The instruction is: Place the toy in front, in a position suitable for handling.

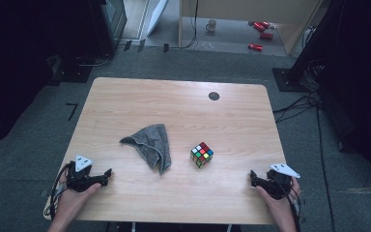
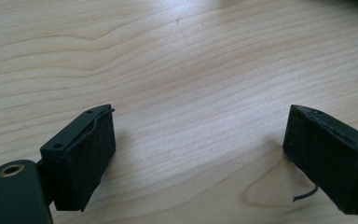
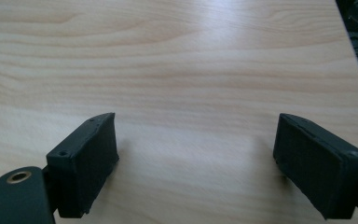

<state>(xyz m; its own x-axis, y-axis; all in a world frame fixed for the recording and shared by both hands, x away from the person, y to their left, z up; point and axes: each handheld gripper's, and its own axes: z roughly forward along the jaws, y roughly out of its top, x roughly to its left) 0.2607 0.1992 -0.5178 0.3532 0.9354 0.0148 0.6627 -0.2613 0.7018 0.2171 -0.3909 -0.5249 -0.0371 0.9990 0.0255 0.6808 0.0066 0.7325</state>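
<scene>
Both tools, the left tool and the right tool, rest wide open and empty at the near corners of the pale wooden tabletop, apparently parked in readiness, well apart from the crumpled grey cloth and multicoloured puzzle cube lying mid-table between them.

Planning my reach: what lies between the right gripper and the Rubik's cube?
Bare wooden tabletop between the right gripper and the Rubik's cube, seen in the high view.
</scene>
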